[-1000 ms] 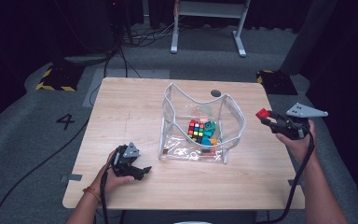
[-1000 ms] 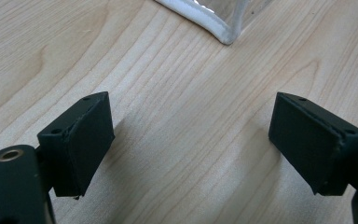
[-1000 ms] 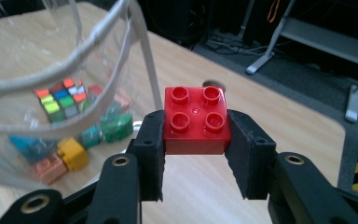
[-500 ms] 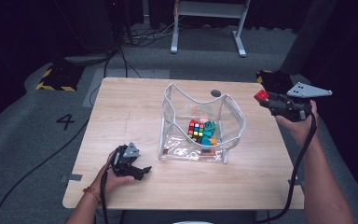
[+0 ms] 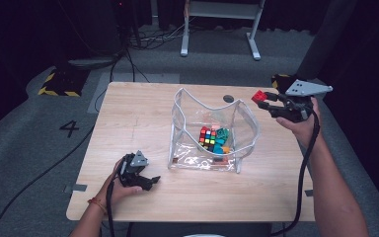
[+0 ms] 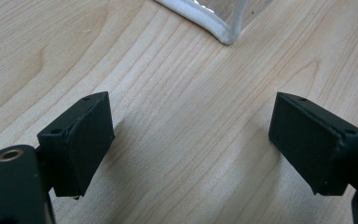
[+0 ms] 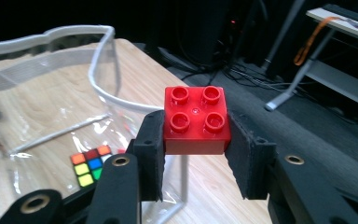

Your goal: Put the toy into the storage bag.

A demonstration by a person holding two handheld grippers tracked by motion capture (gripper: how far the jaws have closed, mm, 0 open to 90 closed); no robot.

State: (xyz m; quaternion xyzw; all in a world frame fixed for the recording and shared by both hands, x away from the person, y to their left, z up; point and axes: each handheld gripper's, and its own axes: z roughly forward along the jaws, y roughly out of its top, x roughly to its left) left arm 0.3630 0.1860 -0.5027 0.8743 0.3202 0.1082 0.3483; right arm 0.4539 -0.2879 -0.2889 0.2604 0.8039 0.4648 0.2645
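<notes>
A light wooden table was seen from the high view, set on grey carpet with dark equipment and cables behind it. Near the middle of the table a clear plastic pouch with white piping along its rim was stood open, its mouth upward. Inside the pouch, on its floor, a colour-tiled puzzle cube was lodged beside some teal and orange pieces that were too small to be told apart.

The right gripper was held above the far right edge of the table, just beyond the pouch's right wall and clear of the tabletop. Its jaws were pressed on a red four-stud building brick, one pad on each side wall of the brick, the studs facing up. In the right gripper view the brick was seen above the pouch's rim, with the cube visible through the clear wall below and to the left.

The left gripper was rested low over the near left part of the table, well apart from the pouch, in a hand with a red cord at the wrist. In the left gripper view its jaws were spread with only bare wood between them, and a corner of the pouch's white piping was seen ahead.
</notes>
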